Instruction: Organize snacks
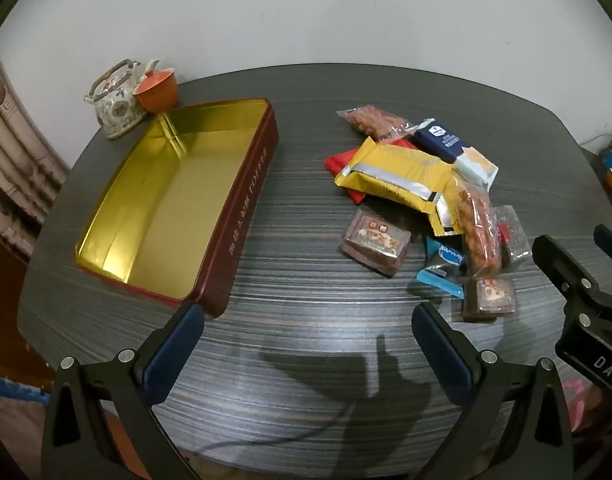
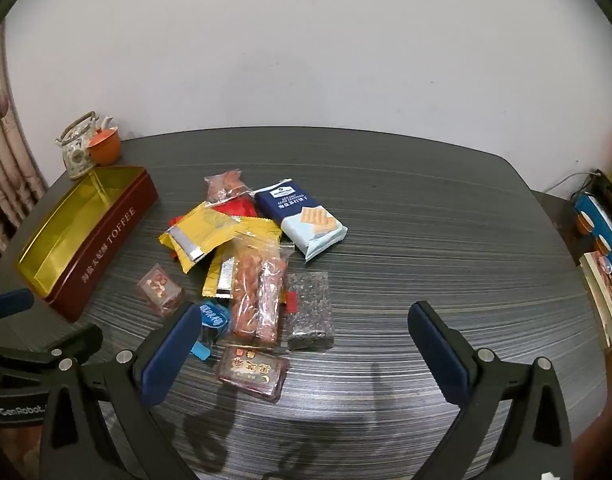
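progress: we judge the task barely begun; nothing is packed yet
tin: dark red rectangular metal toffee tin with gold lining [image 1: 173, 196], open, inside bare as far as we see, sitting on the dark striped counter [image 1: 306, 208]
snacks: all loose in one heap to the right of the tin, apart from it
heap top: yellow foil snack packet [image 1: 402, 174] lying over a red wrapper [image 1: 340, 162]
heap far side: navy-and-pale-blue cracker pack [image 2: 301, 216], farthest from the tin, with a clear bag of orange-brown snacks [image 1: 376, 122] behind it
heap near side: clear bag of reddish fried sticks [image 2: 257, 296], dark speckled block in clear wrap [image 2: 310, 310], small blue candy wrapper [image 2: 213, 316]
strays: brown boxed pastry in clear wrap [image 1: 376, 246] closest to the tin; a second like it [image 2: 253, 370] at the near edge of the heap
left gripper [image 1: 308, 334]: jaws spread wide, holding nothing, hovering over bare counter just right of the tin's near corner
right gripper [image 2: 306, 332]: jaws spread wide, holding nothing, over the near edge of the heap
left to do: we reckon every snack has yet to go into the tin
bystanders: floral ceramic teapot [image 1: 113, 108] and orange ceramic cup [image 1: 155, 90] behind the tin, not part of the job
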Demonstrator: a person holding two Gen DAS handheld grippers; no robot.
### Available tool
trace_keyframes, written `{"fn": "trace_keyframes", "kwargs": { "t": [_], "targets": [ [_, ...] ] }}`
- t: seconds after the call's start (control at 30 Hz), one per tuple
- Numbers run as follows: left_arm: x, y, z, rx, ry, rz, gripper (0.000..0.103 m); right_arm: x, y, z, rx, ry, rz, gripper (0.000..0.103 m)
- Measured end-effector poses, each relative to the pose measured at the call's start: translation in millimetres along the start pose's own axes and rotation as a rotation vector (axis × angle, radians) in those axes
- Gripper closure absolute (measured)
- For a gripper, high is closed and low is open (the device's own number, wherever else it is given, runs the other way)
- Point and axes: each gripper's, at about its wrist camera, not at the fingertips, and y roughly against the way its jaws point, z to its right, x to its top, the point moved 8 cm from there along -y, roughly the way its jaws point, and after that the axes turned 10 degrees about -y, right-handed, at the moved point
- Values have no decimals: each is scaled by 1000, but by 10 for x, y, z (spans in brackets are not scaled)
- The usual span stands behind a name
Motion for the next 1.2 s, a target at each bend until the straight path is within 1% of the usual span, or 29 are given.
{"fn": "trace_keyframes", "kwargs": {
  "t": [0.67,1.2],
  "targets": [
    [-34,0,-7,-7,-2,-4,0,-63,8,-13,-6,4,-14,1],
    [-60,-39,-12,2,-16,-12,0,-88,-15,-8,-6,3,-29,3]
  ]
}}
